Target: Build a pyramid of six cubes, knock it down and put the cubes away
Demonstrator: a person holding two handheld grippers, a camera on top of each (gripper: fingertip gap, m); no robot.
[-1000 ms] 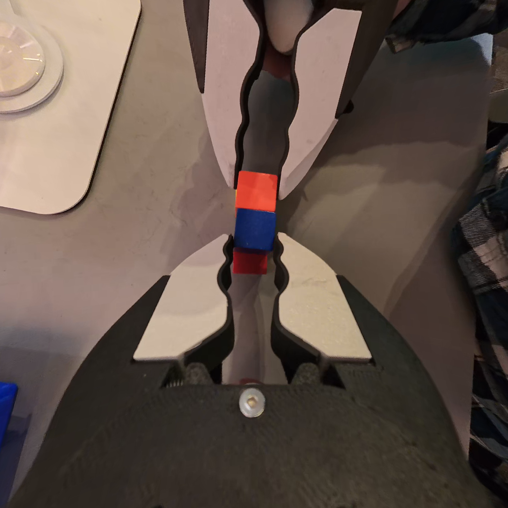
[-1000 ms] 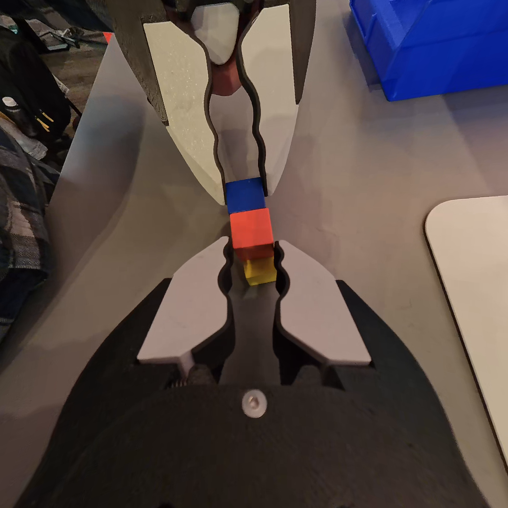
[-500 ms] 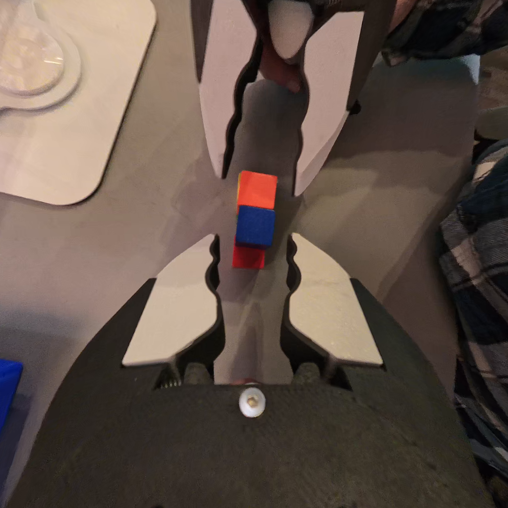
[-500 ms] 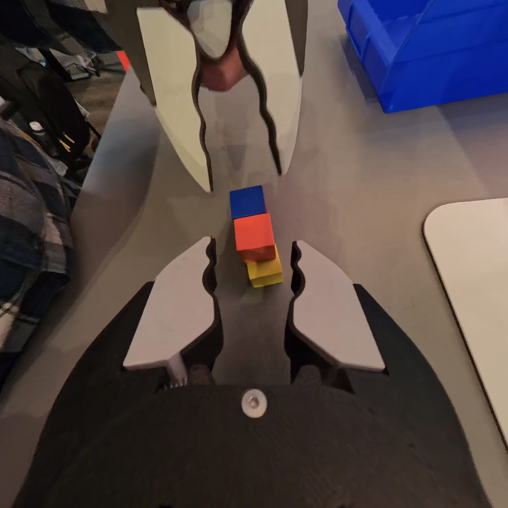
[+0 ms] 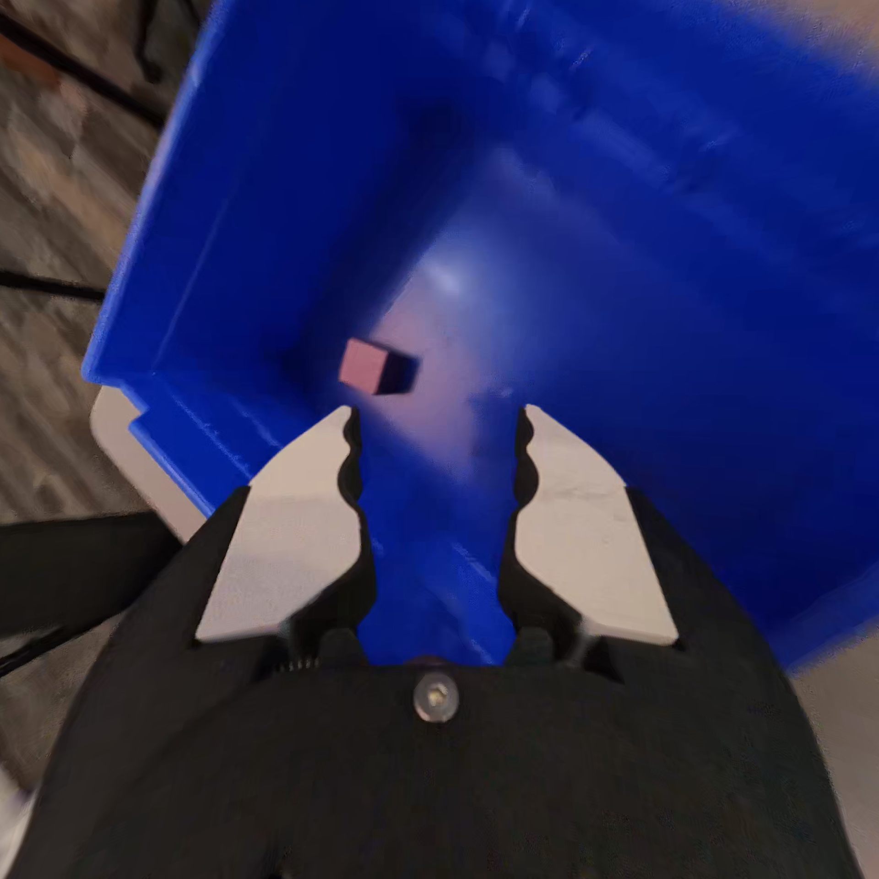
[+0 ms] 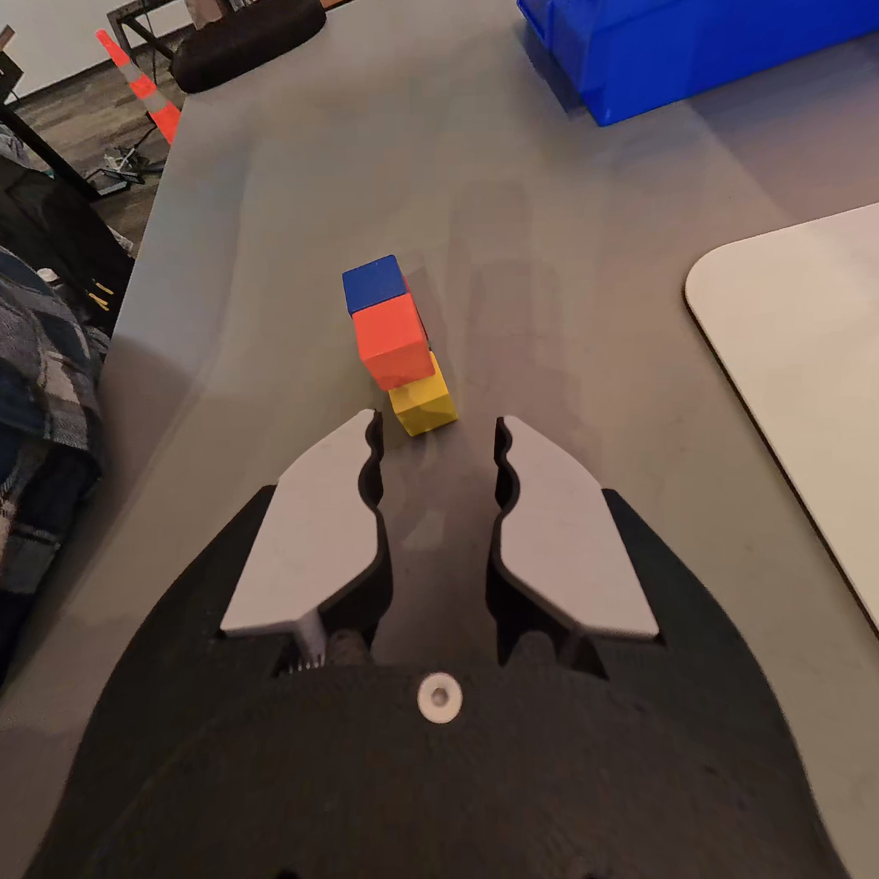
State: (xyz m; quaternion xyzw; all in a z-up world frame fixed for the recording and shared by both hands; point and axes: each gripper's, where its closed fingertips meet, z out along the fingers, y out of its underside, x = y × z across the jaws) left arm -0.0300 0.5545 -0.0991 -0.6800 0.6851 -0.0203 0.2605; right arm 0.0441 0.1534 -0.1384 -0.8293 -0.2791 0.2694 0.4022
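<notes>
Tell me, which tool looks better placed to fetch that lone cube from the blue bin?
Probably the left tool: it hangs open over the blue bin, the cube just beyond its tips. The right tool is open by the stacked cubes on the table.

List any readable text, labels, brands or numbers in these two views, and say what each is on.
None can be read. The cubes on the table, blue, orange and yellow, have plain faces. The blue bin and the lone cube inside it are motion-blurred, with no marking visible. The white board and traffic cone show no writing.
</notes>
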